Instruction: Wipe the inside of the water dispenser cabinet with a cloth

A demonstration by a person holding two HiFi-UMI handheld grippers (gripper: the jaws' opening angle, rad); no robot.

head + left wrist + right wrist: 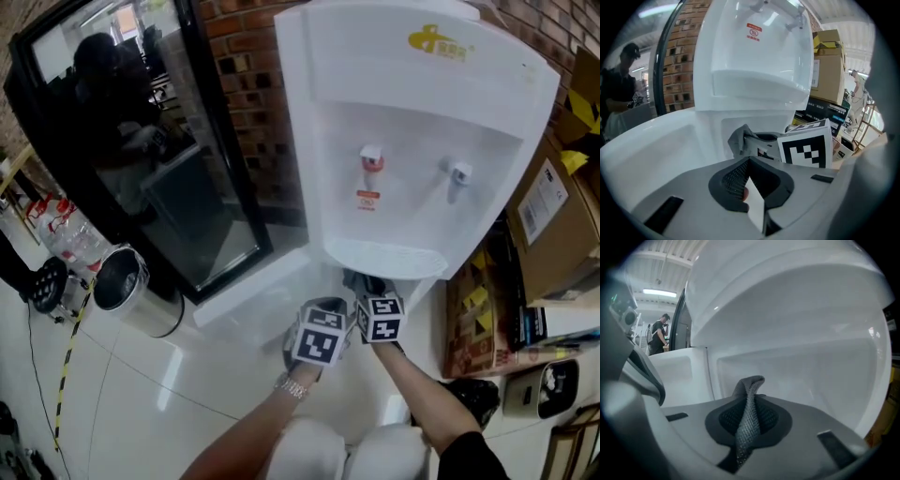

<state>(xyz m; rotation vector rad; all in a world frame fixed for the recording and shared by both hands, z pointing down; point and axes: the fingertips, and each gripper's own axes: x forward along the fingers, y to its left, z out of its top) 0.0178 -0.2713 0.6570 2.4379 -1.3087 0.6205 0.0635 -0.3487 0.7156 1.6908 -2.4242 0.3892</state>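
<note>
Head view: both tools reach under the drip tray of the water dispenser (403,141). The left tool (326,305) is just beside the right tool (362,281), and their marker cubes almost touch.

Left gripper view: the left tool (750,165) has its tips pressed together. Only a white sliver shows between its pads, and nothing is plainly gripped. Ahead of it and slightly right, the right tool (757,143) carries the grey cloth (736,139). The cloth's free end points away toward the cabinet recess (726,126).

Right gripper view: the right tool (750,397) is pinching the cloth (746,425). The cloth's long axis runs along the jaws. Its tip stands up beyond them, facing the white cabinet interior (811,376).
</note>
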